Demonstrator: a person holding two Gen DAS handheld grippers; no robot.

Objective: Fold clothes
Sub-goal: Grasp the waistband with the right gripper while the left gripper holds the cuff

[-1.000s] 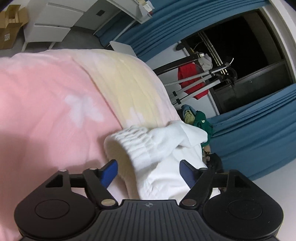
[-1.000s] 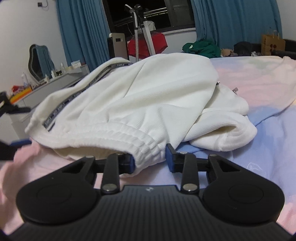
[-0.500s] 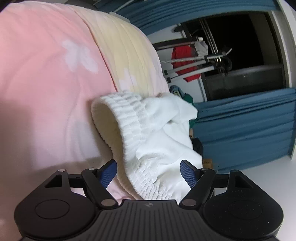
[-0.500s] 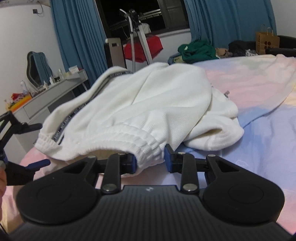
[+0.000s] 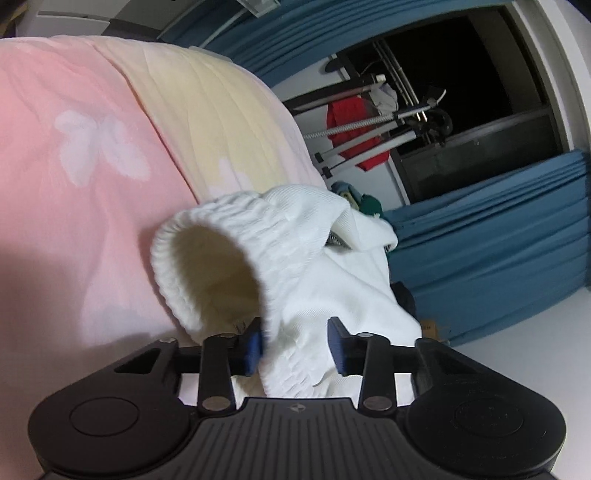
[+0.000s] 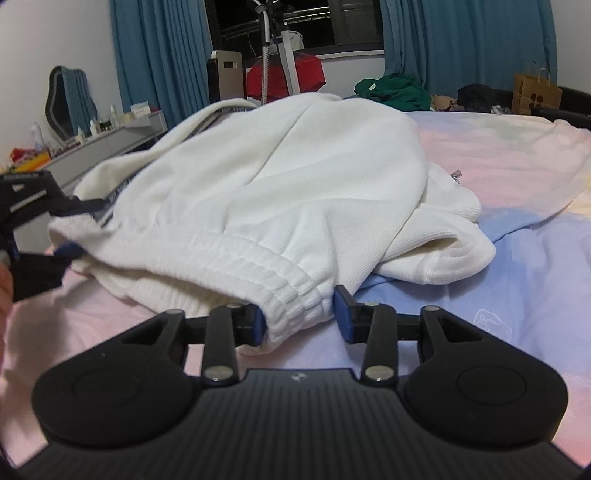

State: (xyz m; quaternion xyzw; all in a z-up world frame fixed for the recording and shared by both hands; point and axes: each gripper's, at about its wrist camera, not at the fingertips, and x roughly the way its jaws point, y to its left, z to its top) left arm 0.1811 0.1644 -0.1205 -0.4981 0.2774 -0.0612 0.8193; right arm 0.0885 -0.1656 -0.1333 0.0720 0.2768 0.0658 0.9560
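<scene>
Closing on the ribbed waistband, the left gripper [image 5: 295, 345] has white trousers [image 5: 332, 266] between its 2 pads, the right pad apart; the right gripper [image 6: 300, 319], opening, straddles the waistband's other corner; trousers lie bunched on a pastel bedspread [image 6: 517, 236].

Even indoor light falls on the bed [image 5: 92, 155], with a soft shadow at its near edge. The window [image 6: 288, 22] is black. Fisheye bending curves the curtains [image 5: 498, 240]; the white garment [image 6: 295, 177] looks slightly blurred.
</scene>
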